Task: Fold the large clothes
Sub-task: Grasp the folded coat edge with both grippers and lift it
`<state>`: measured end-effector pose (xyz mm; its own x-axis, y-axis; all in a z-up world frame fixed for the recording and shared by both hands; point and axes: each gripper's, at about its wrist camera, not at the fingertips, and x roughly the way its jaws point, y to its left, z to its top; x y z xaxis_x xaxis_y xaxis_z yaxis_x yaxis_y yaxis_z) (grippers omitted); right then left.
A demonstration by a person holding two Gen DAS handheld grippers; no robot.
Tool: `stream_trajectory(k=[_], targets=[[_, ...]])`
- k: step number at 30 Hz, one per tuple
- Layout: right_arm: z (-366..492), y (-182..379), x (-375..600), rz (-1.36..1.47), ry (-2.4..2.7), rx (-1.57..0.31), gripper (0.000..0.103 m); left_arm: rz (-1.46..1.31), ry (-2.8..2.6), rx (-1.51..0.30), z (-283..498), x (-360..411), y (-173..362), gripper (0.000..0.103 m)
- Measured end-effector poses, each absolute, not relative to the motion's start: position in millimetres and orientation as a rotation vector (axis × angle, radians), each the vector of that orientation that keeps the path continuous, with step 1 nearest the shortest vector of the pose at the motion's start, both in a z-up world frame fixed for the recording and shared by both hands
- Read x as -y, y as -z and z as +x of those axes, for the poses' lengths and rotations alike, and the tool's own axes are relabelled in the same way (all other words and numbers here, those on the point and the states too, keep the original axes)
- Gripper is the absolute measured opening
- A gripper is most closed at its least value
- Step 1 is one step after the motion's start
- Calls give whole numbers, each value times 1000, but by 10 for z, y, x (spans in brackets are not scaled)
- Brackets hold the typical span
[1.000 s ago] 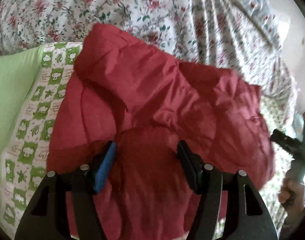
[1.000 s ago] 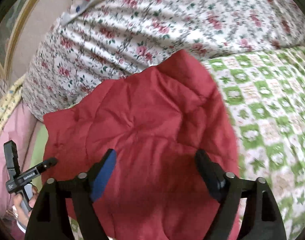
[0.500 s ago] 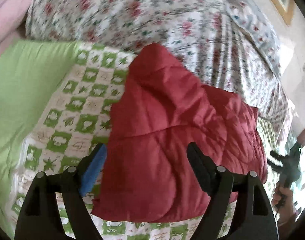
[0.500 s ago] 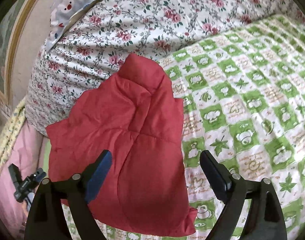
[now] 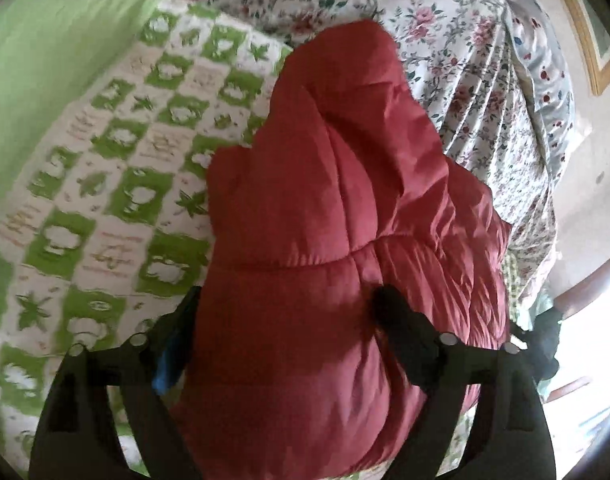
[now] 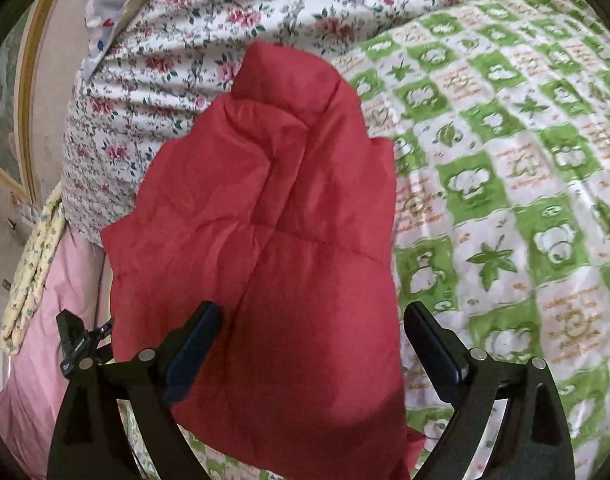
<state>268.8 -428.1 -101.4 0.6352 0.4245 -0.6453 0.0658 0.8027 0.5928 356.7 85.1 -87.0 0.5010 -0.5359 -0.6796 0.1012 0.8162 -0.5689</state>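
Note:
A red quilted padded jacket (image 5: 345, 220) lies folded into a compact bundle on a green-and-white checked bedspread (image 5: 105, 200). It also shows in the right wrist view (image 6: 273, 220). My left gripper (image 5: 289, 320) is open, its fingers wide apart just above the jacket's near end, holding nothing. My right gripper (image 6: 313, 336) is open too, its fingers spread over the jacket's near part, empty. The left gripper shows small at the lower left of the right wrist view (image 6: 81, 344).
A floral-print duvet (image 6: 225, 20) is heaped behind the jacket. A plain green sheet (image 5: 37, 60) lies at the far left. A pink cover (image 6: 37, 340) and a yellow patterned cloth (image 6: 33, 272) lie by the bed's edge. A framed picture (image 5: 593, 20) hangs on the wall.
Both grippers have pulled back and up from the jacket, so more checked bedspread shows around it. The jacket now lies as a narrower folded bundle. Both grippers stay open.

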Motion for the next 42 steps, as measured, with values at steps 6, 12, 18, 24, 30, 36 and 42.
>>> stream_trajectory(k=[6, 12, 18, 24, 30, 36, 42], targets=[[2869, 1111, 4199, 675, -272, -884, 95, -594, 454, -994, 3619, -830, 957, 86], [2765, 1012, 4184, 704, -305, -867, 50, -609, 517, -950, 3476, -865, 811, 45], [2398, 769, 4135, 678, -314, -864, 39, -578, 543, -911, 3091, -881, 477, 39], [1701, 603, 4038, 672, -354, -848, 38, -586, 579, -906, 2522, -996, 349, 39], [967, 691, 3933, 703, -376, -853, 38, -618, 583, -898, 1759, -1154, 469, 39], [601, 814, 3867, 721, -365, -848, 39, -612, 549, -898, 1345, -1234, 582, 39], [648, 966, 3911, 750, -324, -822, 40, -540, 441, -918, 1401, -1137, 710, 39]])
